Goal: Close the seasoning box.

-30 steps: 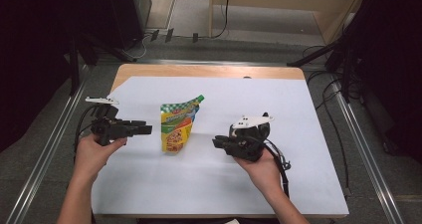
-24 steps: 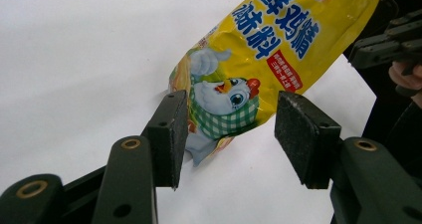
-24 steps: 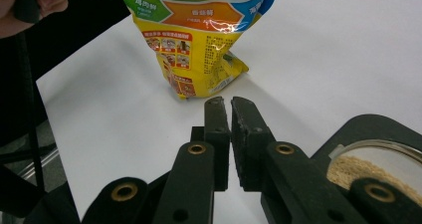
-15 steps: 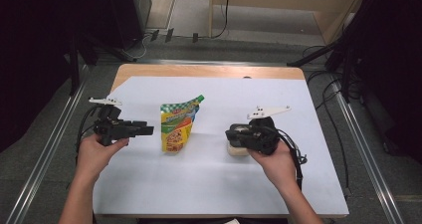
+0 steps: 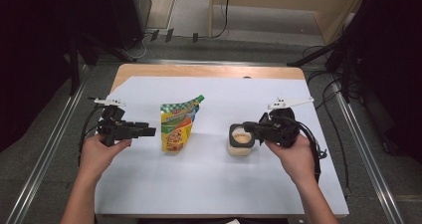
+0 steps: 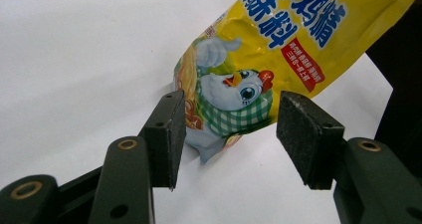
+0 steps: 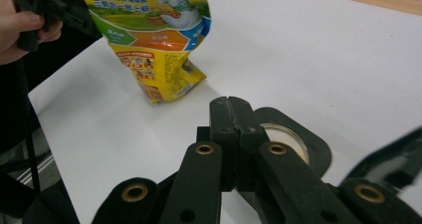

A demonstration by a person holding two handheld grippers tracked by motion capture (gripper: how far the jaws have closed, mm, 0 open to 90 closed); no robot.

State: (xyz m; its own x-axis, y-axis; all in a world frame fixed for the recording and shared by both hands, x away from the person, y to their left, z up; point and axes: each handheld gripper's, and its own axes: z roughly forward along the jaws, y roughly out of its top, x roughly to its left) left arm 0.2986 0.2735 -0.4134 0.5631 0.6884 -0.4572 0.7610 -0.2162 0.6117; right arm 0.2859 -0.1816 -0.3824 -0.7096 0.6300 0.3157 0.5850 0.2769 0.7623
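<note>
Nearby, glossy yellow pouch [image 5: 179,127] between parted left hand-held gripper [image 6: 228,134] pads; right hand-held gripper [image 7: 230,115] closed.

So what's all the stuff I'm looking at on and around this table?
Pouch: one, yellow with a green corner spout and a cartoon chick, lying left of the table's middle.
Small jar: one, pale with a black rim, standing right of the middle.
White sheet: one, covering most of the table.
Table: one, wooden top, its far edge bare.
Cables: several, black, on the grey floor around the table.
Left tool: black, jaws open, aimed at the pouch without touching it.
Right tool: black, jaws shut, tips at the jar's rim.
Hands: two, one gripping each tool.
</note>
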